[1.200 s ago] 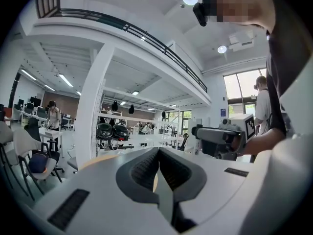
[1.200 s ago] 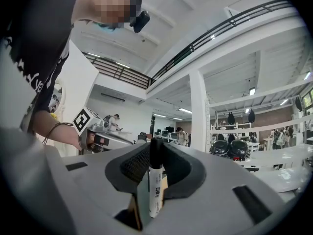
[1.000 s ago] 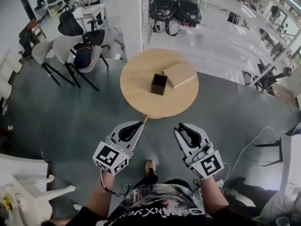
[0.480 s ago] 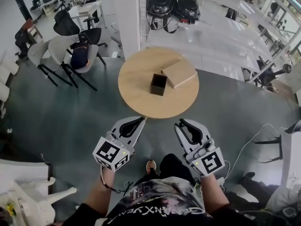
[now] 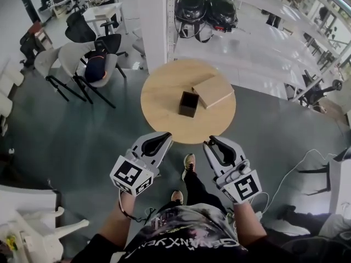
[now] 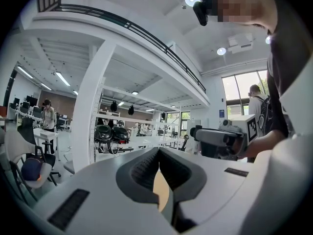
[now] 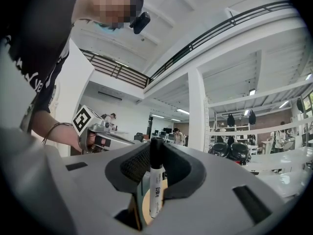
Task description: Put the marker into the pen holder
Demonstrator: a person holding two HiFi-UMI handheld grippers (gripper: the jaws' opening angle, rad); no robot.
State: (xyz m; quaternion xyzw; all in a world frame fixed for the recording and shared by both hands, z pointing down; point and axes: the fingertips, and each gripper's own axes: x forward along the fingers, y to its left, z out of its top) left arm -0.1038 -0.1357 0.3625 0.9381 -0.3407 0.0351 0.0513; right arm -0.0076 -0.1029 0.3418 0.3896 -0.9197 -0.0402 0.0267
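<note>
A dark square pen holder (image 5: 188,103) stands near the middle of the round wooden table (image 5: 164,100). Both grippers hover side by side over the floor, short of the table's near edge. My right gripper (image 5: 213,144) is shut on a white marker with a black cap (image 7: 155,187), which stands upright between the pads (image 7: 134,163), cap at the jaw tips. The marker is hidden in the head view. My left gripper (image 5: 159,141) has its jaws together with nothing between them, as the left gripper view (image 6: 159,155) shows.
A flat wooden box (image 5: 214,91) lies on the table just right of the holder. Chairs (image 5: 82,59) stand at the left, a white pillar (image 5: 151,15) and a shelf with helmets (image 5: 205,7) behind the table. A cable (image 5: 285,174) lies on the floor at right.
The person has stepped forward: a leg and shoe now show between the grippers. Both grippers keep their places side by side, and the right one still holds the marker.
</note>
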